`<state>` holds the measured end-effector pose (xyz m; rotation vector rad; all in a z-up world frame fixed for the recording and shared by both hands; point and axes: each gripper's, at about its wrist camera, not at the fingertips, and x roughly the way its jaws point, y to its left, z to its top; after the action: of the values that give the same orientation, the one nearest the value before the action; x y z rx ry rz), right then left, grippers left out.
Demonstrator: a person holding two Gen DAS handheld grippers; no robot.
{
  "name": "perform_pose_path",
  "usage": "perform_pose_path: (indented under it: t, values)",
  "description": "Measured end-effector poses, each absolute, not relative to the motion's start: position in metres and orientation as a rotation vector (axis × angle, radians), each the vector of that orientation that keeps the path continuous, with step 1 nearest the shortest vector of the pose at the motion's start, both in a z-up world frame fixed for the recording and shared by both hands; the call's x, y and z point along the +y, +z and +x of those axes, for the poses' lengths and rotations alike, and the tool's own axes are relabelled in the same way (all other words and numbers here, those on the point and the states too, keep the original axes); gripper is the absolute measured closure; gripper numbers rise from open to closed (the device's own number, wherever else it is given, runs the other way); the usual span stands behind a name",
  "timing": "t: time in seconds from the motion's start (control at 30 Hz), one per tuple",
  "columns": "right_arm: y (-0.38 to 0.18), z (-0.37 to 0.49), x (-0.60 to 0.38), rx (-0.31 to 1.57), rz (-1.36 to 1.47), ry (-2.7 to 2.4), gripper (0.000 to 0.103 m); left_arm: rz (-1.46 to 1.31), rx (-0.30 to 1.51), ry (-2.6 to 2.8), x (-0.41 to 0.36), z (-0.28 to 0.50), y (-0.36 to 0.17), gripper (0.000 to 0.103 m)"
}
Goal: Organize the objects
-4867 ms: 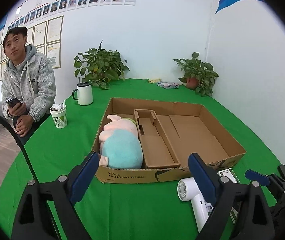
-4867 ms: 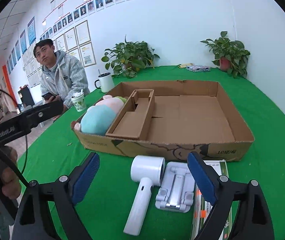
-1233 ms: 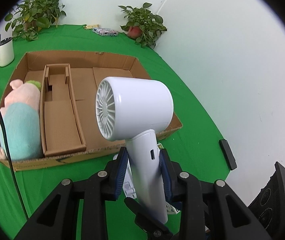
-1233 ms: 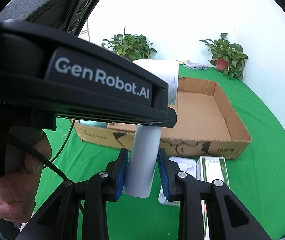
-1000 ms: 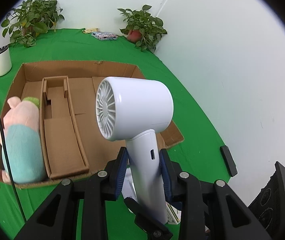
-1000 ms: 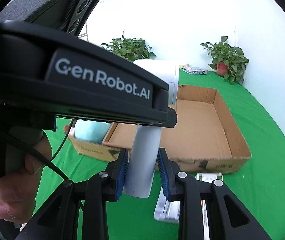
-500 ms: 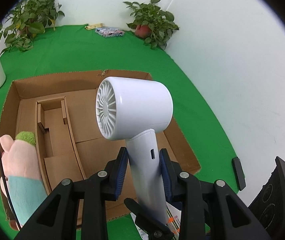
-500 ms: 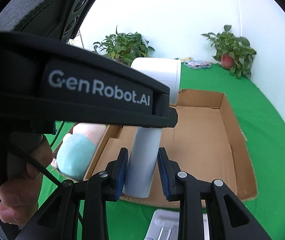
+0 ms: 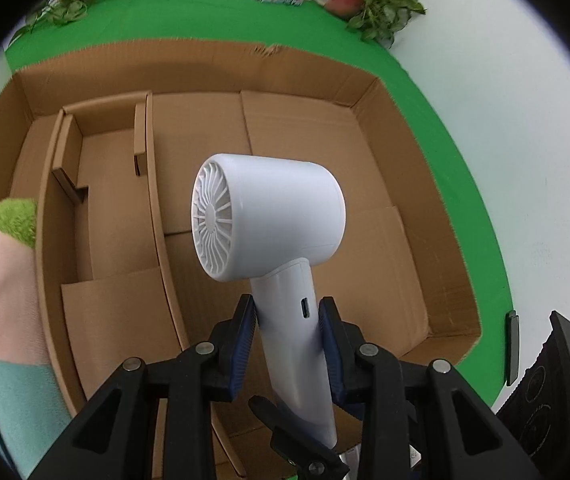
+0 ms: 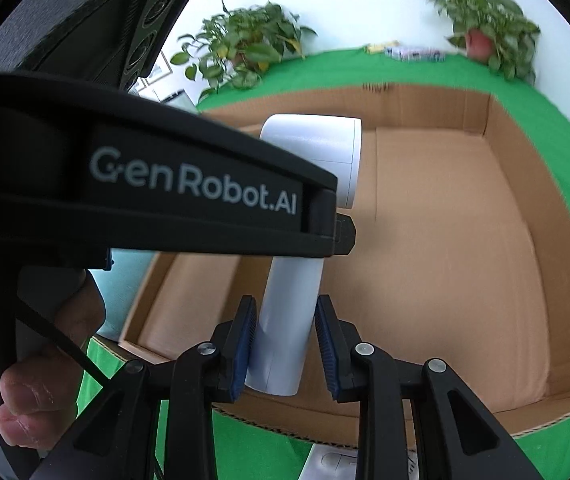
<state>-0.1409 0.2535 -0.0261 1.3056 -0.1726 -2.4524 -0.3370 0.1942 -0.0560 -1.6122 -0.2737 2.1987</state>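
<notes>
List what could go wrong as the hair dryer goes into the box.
Both grippers, left and right, clamp only the hair dryer's smooth handle, so the heavy head could swing or slip. Lowered off line, it might catch the cardboard divider of the box.

The hair dryer (image 9: 285, 216) is showing smooth, matt white plastic, its rear grille moulded in fine ribs. The box (image 9: 405, 240) is looking like plain brown corrugated cardboard, dull and slightly fibrous. The table cover (image 9: 465, 152) is appearing as matt green cloth. The plush toy (image 9: 5, 280) is looking soft and fuzzy.
</notes>
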Motion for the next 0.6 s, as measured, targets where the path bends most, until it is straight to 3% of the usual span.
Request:
perform_pose_path:
  t: [0.17,0.6]
  values:
    - [-0.043,-0.144,0.249,-0.221,1.381,-2.401,0.076,-1.703,-0.274,2.168,0.193,-0.342,-0.077,0.072]
    - [-0.037,-0.125,0.231,-0.249,1.354,-2.377,0.073,-1.689,-0.225,2.199,0.189,-0.331,-0.066,0.071]
